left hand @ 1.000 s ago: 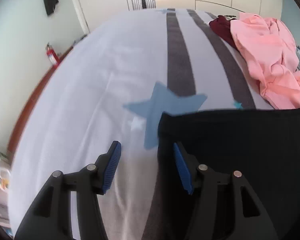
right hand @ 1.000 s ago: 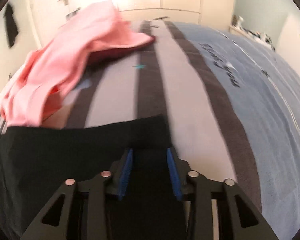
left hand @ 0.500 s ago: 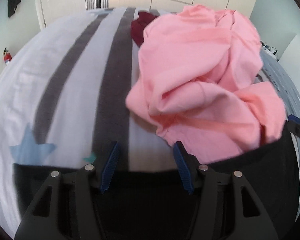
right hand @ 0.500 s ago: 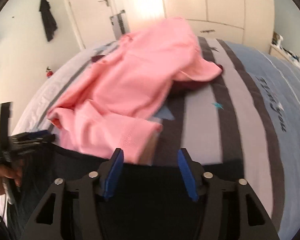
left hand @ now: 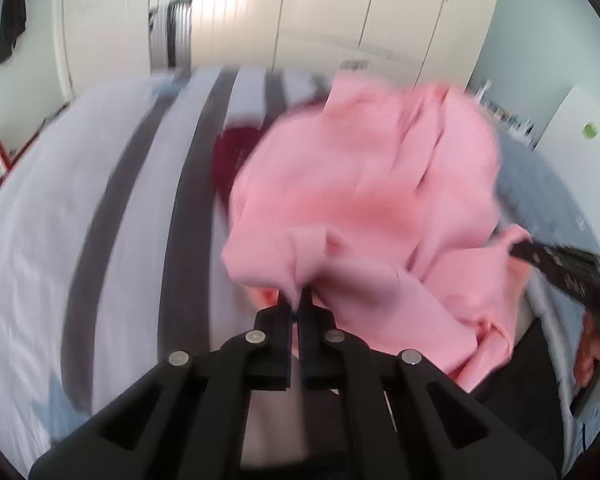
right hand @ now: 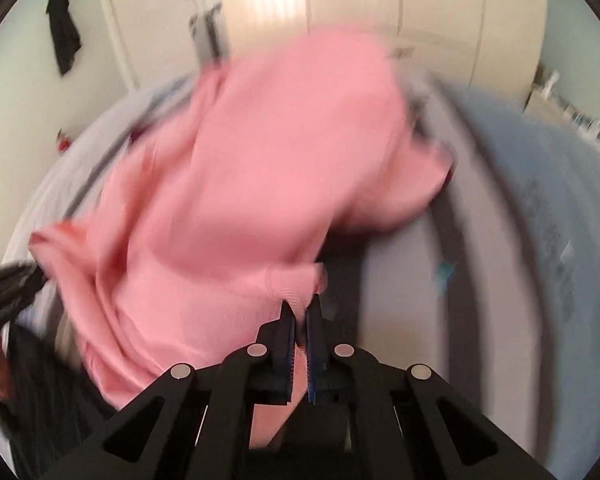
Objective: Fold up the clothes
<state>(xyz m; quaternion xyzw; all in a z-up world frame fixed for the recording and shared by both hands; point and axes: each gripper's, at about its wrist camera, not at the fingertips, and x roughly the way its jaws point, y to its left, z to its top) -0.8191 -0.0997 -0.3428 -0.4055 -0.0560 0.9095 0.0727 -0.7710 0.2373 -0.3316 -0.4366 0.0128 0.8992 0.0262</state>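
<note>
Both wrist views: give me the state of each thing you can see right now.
Pink garment: bunched, pinched at two spots, partly on the bed.
Left gripper: jaws just closed, shut on pink fabric.
Right gripper: jaws just closed, shut on a ribbed pink edge.
Dark red garment: lying on the bed, partly under the pink one.
Striped bedspread: spread flat.

Home bedroom: striped bed point(left hand: 100, 208) fills the frame, white wardrobe doors point(left hand: 340, 12) across the top, suitcase point(left hand: 168, 40) upper left.

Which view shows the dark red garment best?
The left wrist view: the dark red garment lies on the bed, partly under the pink garment. The right wrist view shows at most a blurred dark sliver at the pink cloth's edge.
</note>
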